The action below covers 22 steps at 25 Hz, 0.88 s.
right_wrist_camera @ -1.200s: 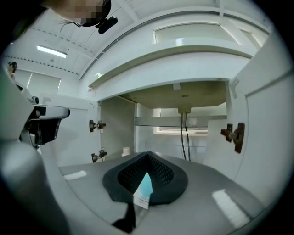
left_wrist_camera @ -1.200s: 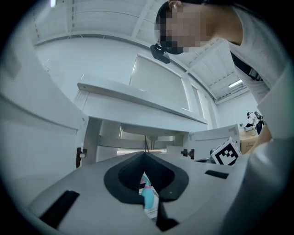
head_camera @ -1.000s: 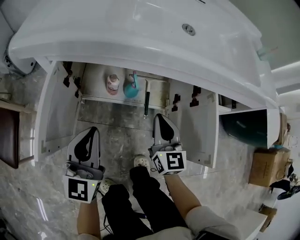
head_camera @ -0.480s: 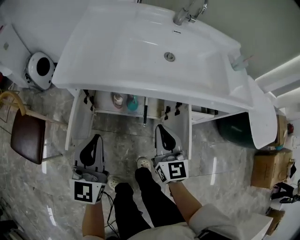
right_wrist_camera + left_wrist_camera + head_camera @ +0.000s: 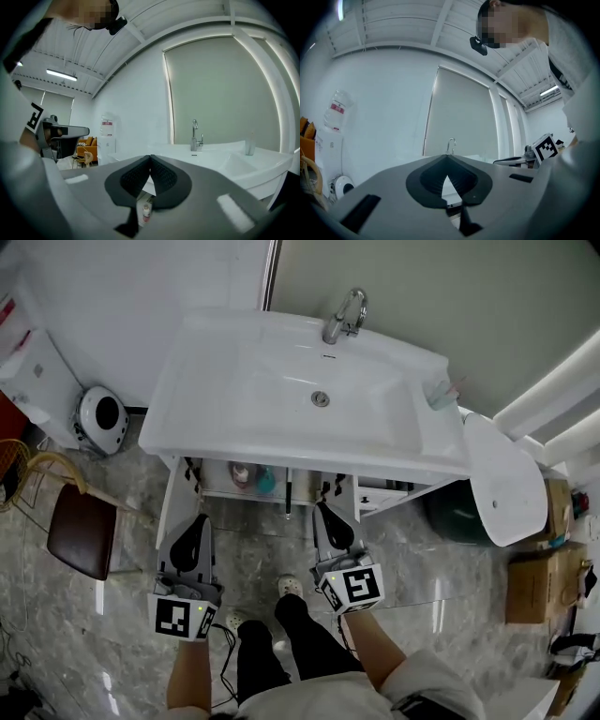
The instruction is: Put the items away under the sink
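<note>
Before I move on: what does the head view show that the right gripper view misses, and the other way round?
Head view only: a teal bottle in the cabinet, the brown chair and the cardboard box.
Right gripper view only: an orange sofa, a ceiling light, and the right gripper with its jaws closed together on nothing.
Both: the sink, the faucet and the left gripper.

No legible text anywhere. Red-and-white label (image 5: pixel 336 108) on the clear bottle (image 5: pixel 338 112) atop the white standing unit: print too small to read. Black-and-white square-marker cube on the left (image 5: pixel 178 618) and its twin on the right (image 5: pixel 352 587): code patterns only, no characters.
</note>
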### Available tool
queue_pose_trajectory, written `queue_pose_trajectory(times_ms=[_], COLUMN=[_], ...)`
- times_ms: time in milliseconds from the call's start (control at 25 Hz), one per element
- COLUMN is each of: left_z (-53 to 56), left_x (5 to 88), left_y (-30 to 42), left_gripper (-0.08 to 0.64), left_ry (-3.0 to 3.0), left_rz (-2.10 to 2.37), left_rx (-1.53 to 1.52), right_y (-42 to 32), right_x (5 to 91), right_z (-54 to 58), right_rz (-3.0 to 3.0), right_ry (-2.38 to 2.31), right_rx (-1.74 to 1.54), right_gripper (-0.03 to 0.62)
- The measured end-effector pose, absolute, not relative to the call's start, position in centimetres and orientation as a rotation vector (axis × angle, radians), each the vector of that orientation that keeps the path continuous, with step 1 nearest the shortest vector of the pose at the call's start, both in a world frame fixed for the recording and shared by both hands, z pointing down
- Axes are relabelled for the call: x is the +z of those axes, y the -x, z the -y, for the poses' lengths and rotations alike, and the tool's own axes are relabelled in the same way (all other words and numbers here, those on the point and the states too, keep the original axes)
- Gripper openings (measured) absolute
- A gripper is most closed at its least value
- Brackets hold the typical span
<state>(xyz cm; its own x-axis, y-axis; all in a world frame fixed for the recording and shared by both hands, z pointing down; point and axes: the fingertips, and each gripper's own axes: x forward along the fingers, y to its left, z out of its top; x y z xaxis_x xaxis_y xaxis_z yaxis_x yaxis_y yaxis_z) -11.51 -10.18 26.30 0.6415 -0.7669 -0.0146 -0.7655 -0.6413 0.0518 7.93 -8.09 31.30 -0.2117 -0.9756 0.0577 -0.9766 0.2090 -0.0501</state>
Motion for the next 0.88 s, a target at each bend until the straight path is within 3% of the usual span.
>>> queue_pose_trajectory(times_ms=[880], left_z=[7.2], left_x=[13.4], left_y=[10.5], left_gripper=[-0.002], left_ry=[-2.908], left_rz=[1.344], left_rx=[-0.179], right_y=[-10.8], right_x=[17.8], right_z=[5.2], right_rz=[2.452], right_ry=[-2.021], right_rx=[-0.046], right_gripper=[0.011])
